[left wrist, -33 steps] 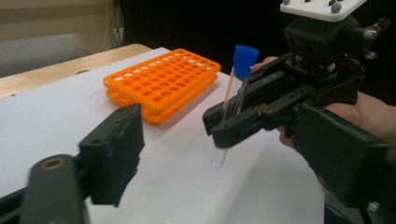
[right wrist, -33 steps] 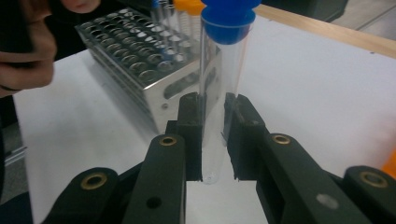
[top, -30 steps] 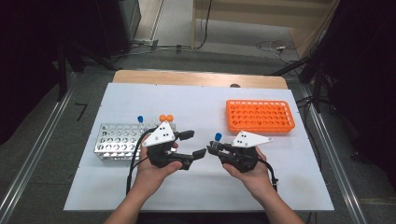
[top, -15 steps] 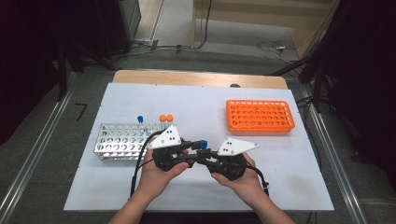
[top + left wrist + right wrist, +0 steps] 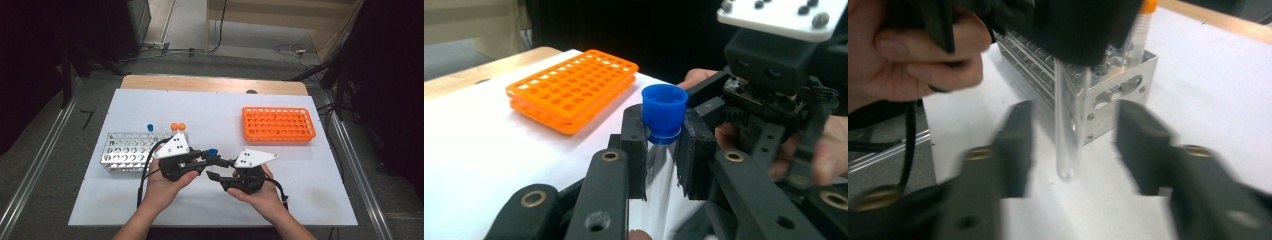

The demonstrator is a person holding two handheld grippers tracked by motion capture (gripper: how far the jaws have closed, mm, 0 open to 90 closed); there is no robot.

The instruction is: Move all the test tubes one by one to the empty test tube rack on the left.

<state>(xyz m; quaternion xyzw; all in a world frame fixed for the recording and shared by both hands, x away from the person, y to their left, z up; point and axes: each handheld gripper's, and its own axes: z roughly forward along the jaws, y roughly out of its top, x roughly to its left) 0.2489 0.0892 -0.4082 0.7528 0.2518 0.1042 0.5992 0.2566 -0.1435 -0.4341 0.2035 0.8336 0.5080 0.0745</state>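
Observation:
A clear test tube with a blue cap [image 5: 664,106] stands upright between the pads of my left gripper [image 5: 663,137], whose jaws have just been closing onto it below the cap. In the high view the left gripper [image 5: 209,159] holds the tube's blue cap [image 5: 213,151] above the white table, tip to tip with my right gripper [image 5: 217,169]. The right gripper [image 5: 1073,132] has just been opening. Its blurred jaws stand apart on either side of the tube's clear lower end [image 5: 1066,125] without touching it.
A silver metal rack [image 5: 125,150] sits left of my hands, holding one blue-capped tube [image 5: 149,127] and two orange-capped tubes [image 5: 178,126]. An orange plastic rack [image 5: 278,124] lies at the far right, also seen as the orange rack [image 5: 574,90]. The white table top [image 5: 300,200] has bare room around it.
The two grippers drew together tip to tip. The blue-capped tube passed from the right gripper to the left: the left jaws shut on it and the right jaws opened.

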